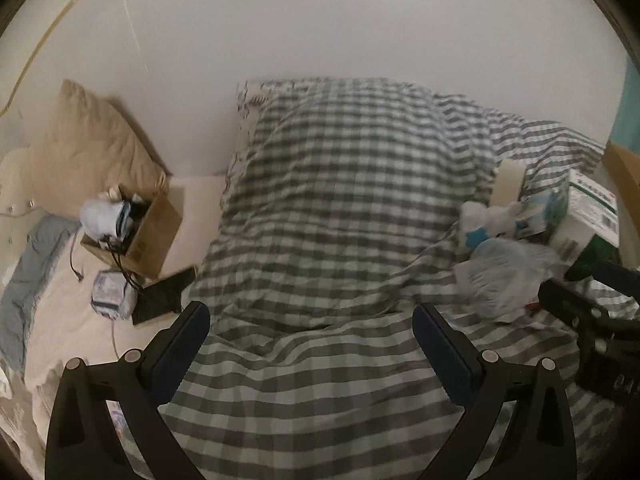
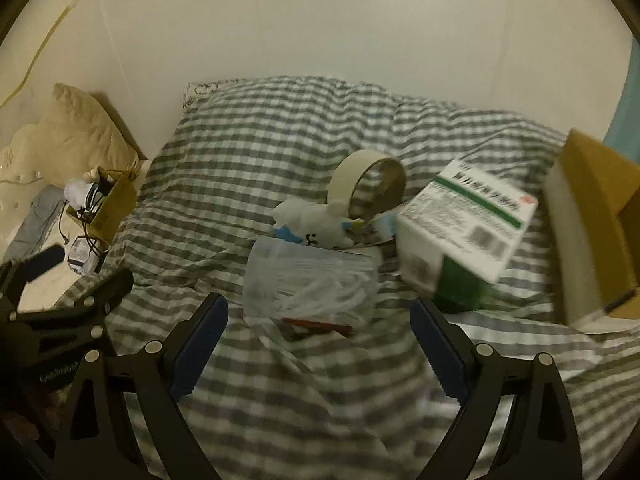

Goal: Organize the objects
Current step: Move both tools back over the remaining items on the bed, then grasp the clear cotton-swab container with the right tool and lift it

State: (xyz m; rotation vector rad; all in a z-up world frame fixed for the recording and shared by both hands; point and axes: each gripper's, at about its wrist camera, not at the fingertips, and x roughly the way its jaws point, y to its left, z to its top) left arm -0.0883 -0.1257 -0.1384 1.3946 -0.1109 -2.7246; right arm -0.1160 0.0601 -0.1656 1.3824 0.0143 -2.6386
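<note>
A pile of loose items lies on a grey checked duvet (image 2: 280, 152): a clear plastic bag (image 2: 312, 284), a roll of tape (image 2: 368, 184), a white and green box (image 2: 464, 224) and white crumpled items (image 2: 316, 220). My right gripper (image 2: 318, 316) is open and empty, just in front of the bag. My left gripper (image 1: 310, 322) is open and empty over the bare duvet (image 1: 340, 184). The pile shows at the right of the left wrist view, with the bag (image 1: 500, 276) and the box (image 1: 584, 216). The right gripper's black body (image 1: 592, 320) shows there too.
A small cardboard box (image 1: 140, 232) full of cables and white things sits on the cream sheet at the left, with a packet (image 1: 112, 294) and a dark flat object (image 1: 164, 296) beside it. A beige pillow (image 1: 88, 144) leans on the wall. An open cardboard box (image 2: 596, 228) stands at the right.
</note>
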